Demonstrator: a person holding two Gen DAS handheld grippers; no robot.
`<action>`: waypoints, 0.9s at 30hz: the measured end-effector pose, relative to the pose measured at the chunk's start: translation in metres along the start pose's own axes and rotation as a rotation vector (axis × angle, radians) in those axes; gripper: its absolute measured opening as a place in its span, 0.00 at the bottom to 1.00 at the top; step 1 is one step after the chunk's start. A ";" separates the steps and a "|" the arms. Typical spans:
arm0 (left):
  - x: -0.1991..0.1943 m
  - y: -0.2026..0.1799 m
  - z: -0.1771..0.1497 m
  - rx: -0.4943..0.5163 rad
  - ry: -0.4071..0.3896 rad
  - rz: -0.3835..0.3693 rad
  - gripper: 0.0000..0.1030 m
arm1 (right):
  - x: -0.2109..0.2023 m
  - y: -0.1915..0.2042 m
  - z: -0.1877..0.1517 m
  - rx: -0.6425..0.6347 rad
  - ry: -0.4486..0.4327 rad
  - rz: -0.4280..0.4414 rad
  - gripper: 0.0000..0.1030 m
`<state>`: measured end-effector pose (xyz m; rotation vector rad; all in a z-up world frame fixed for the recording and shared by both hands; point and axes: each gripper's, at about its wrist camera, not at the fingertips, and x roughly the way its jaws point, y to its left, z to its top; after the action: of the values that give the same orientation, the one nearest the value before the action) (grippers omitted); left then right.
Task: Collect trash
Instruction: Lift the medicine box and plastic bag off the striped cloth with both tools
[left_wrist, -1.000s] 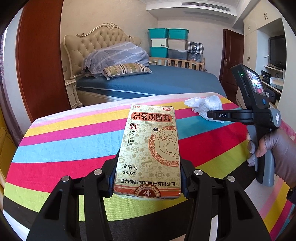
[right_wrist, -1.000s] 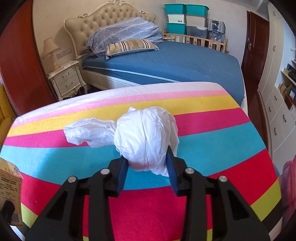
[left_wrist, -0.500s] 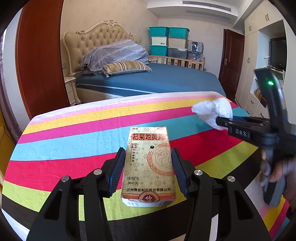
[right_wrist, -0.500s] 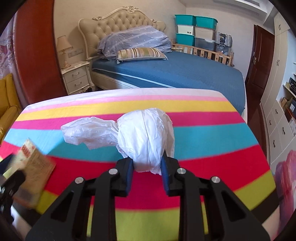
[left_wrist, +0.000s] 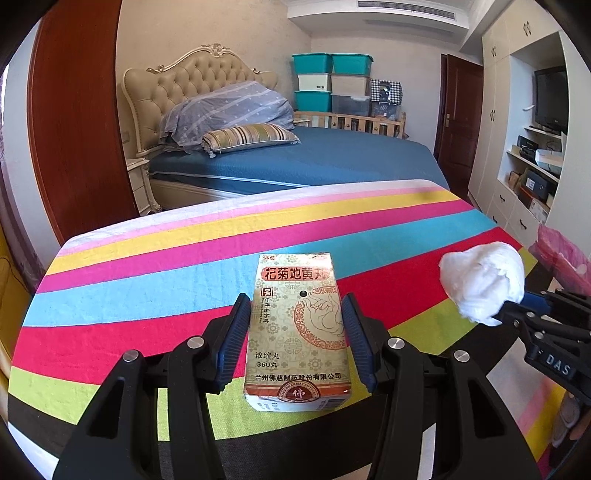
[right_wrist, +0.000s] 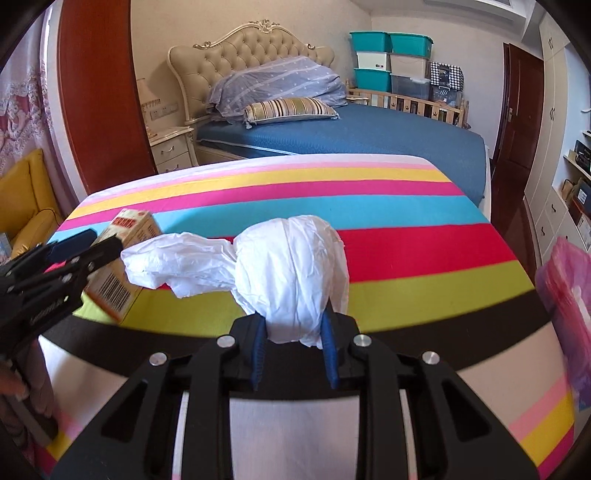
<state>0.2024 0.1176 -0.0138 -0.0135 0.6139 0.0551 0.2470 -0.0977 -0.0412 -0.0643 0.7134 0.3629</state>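
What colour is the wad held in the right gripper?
White wad, clearest in the right wrist view.

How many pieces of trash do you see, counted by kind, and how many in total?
Medicine box, in the left tongs: 1
White crumpled bag, in the right tongs: 1
Total: 2

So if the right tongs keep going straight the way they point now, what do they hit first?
Probably the striped tabletop. The right tongs, shut on the white wad, angle down over its near edge, with nothing else ahead. Depth is hard to judge.
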 end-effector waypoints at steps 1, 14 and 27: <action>0.000 0.001 0.001 -0.002 0.007 -0.003 0.46 | -0.001 0.001 -0.002 0.000 0.005 0.002 0.24; 0.028 0.022 -0.002 -0.105 0.138 -0.105 0.81 | -0.001 -0.006 -0.001 0.025 0.014 0.026 0.25; 0.002 0.006 -0.008 -0.025 0.047 -0.014 0.46 | 0.007 0.000 -0.001 0.008 0.057 0.023 0.25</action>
<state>0.1992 0.1235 -0.0209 -0.0432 0.6600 0.0490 0.2511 -0.0958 -0.0464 -0.0587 0.7723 0.3817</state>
